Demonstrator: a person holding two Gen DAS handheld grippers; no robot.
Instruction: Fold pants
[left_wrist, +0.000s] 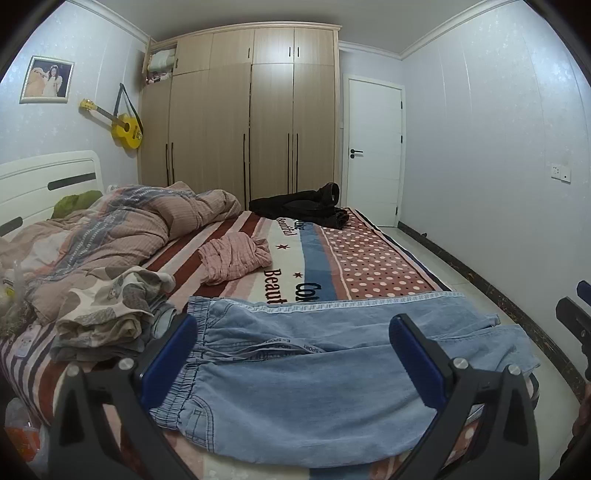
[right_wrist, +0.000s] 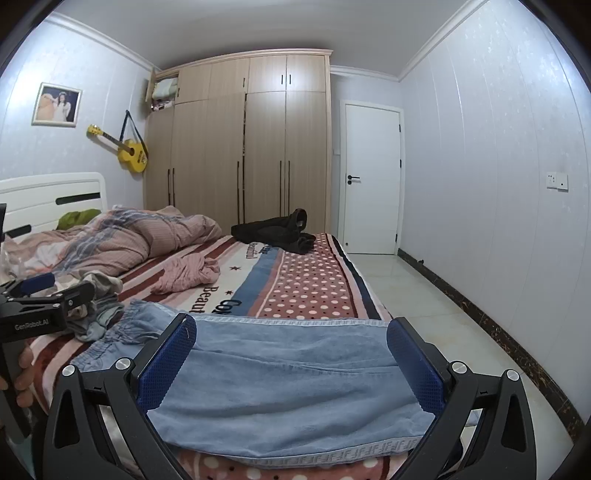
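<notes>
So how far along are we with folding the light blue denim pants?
Done: the light blue denim pants lie flat across the near edge of the striped and dotted blanket, legs apparently doubled over, with both logo-trimmed side seams showing. In hand: nothing; the left tool and right tool are open over the fabric. Left: the crosswise folds, waistband end to leg end.

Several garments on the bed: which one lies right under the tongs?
The light-blue denim pants, spread flat at the near edge; the pink and black garments lie farther back.
</notes>
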